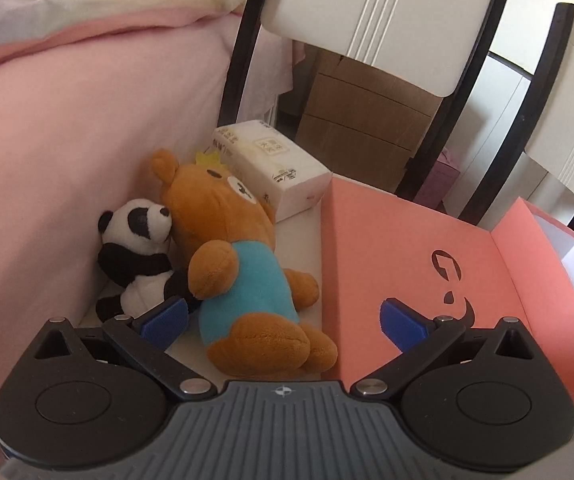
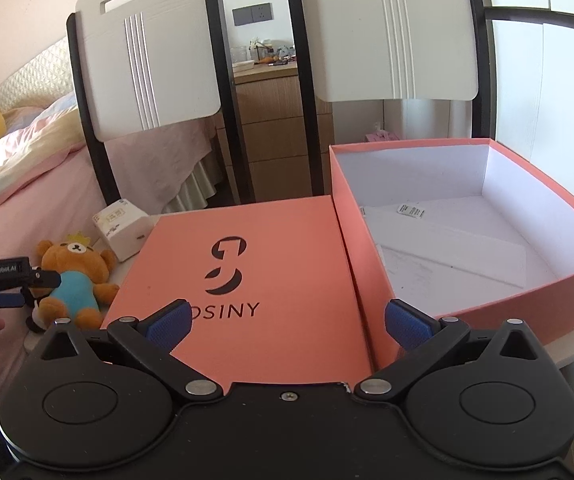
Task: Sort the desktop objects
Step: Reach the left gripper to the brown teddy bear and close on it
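- Plush bear (image 1: 243, 268), brown with a blue shirt and a small yellow crown, lies on its back on the white counter (image 1: 301, 236), just ahead of the left claw (image 1: 283, 322) and between its two blue pads.
- Left claw stands wide open, gripping nothing; its left pad (image 1: 165, 322) sits near the bear's side and close to the panda's foot.
- Small panda toy (image 1: 141, 254) sits to the left of the bear, its head pressed against the bear's head, right beside the pink bed (image 1: 67, 152).
- Tissue pack (image 1: 273, 164) lies farther ahead of the left claw, beyond the bear's head.
- Salmon-pink box lid (image 2: 243, 276), printed with a dark logo, lies flat directly in front of the right claw (image 2: 287, 326); seen from the left claw, it sits to the right of the bear.
- Right claw is spread open as well and holds nothing.
- Open pink box (image 2: 467, 240), white inside with paper slips on its bottom, stands ahead and to the right of the right claw, touching the lid's edge.
- Two white chair backs (image 2: 147, 60) rise beyond the counter.
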The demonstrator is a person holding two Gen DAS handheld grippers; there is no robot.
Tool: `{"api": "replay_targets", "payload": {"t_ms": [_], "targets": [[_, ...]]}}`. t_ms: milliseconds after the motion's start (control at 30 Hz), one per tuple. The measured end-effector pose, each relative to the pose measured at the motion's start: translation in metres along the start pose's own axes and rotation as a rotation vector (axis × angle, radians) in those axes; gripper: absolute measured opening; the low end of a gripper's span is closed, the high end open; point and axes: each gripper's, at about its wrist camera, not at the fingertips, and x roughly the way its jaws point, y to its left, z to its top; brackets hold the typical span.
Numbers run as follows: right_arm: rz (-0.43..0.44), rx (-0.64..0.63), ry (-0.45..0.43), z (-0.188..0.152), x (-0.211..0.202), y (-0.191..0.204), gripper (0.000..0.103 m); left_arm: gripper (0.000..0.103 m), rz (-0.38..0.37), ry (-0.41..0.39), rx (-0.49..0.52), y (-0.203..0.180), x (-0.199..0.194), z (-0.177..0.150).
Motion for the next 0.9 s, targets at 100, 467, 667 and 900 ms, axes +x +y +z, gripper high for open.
{"api": "replay_targets", "payload": {"t_ms": [100, 467, 667, 900], "targets": [[0.01, 0.003, 0.012, -0.004, 0.0, -0.003, 0.103, 0.103, -0.008, 0.04, -0.034, 0.004, 0.01, 0.0], [0.074, 0.071, -0.001, -0.009, -0.009, -0.016, 0.103, 0.103, 0.023, 0.194, -0.076, 0.012, 0.052, 0.007], [0.068, 0.051, -0.011, -0.013, -0.012, -0.013, 0.103, 0.102, 0.03, 0.264, -0.074, 0.005, 0.073, 0.006], [0.055, 0.069, -0.011, -0.015, -0.011, -0.015, 0.103, 0.082, 0.063, 0.238, -0.084, -0.004, 0.077, 0.001]]}}
